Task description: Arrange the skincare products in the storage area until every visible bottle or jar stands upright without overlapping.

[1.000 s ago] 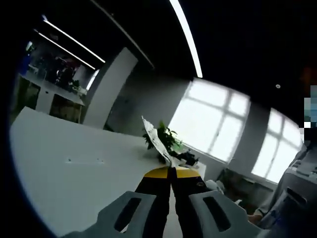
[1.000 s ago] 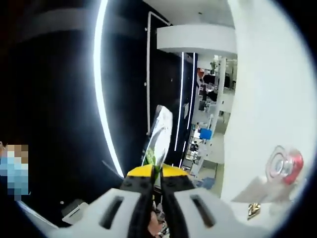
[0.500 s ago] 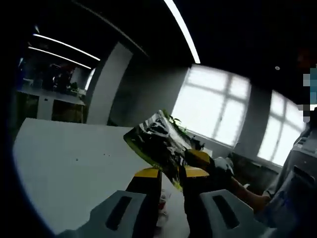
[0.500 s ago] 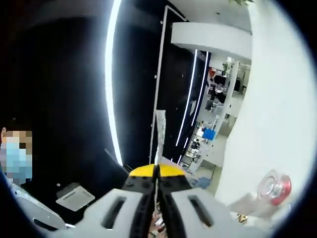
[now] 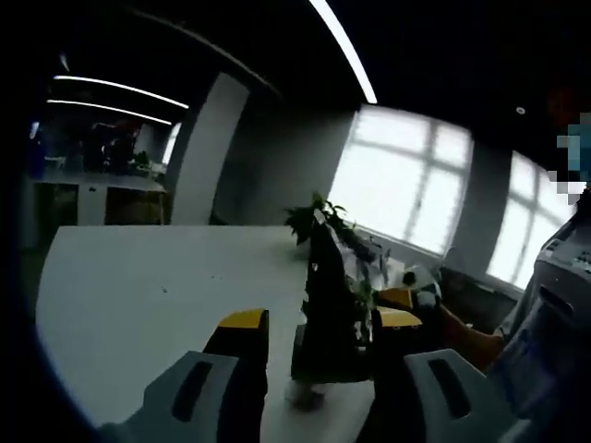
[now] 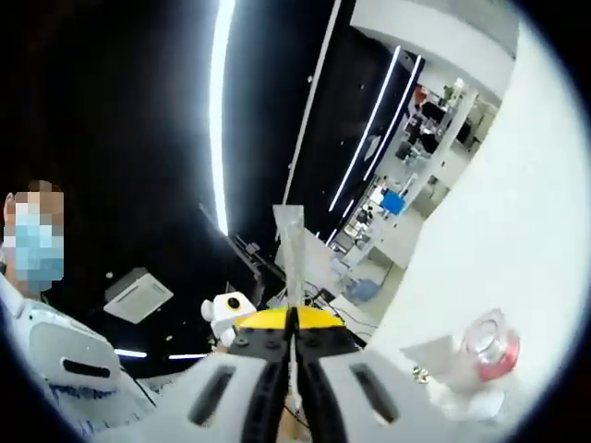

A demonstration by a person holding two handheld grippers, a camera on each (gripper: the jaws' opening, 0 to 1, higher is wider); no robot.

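Since half a second ago, the left tool (image 5: 309, 323) has spread its jaws wide, and the dark sachet (image 5: 328, 305) now stands edge-on between them, touching neither. Across, the right tool (image 6: 292, 318) is pressed together, pinching that sachet's thin edge (image 6: 290, 245). On the white tabletop (image 6: 480, 231) rests a clear jar with a pink base (image 6: 488, 346), contents indistinct; wrapping beside it is blurred.

In the left gripper view, the white table (image 5: 138, 286) is lying bare across the left and centre of the frame, offering open passage. A dark sachet (image 5: 325, 305) is hanging between the 2 spread jaws, blocking that gap; a potted plant (image 5: 314, 220) is standing at the table's far edge.
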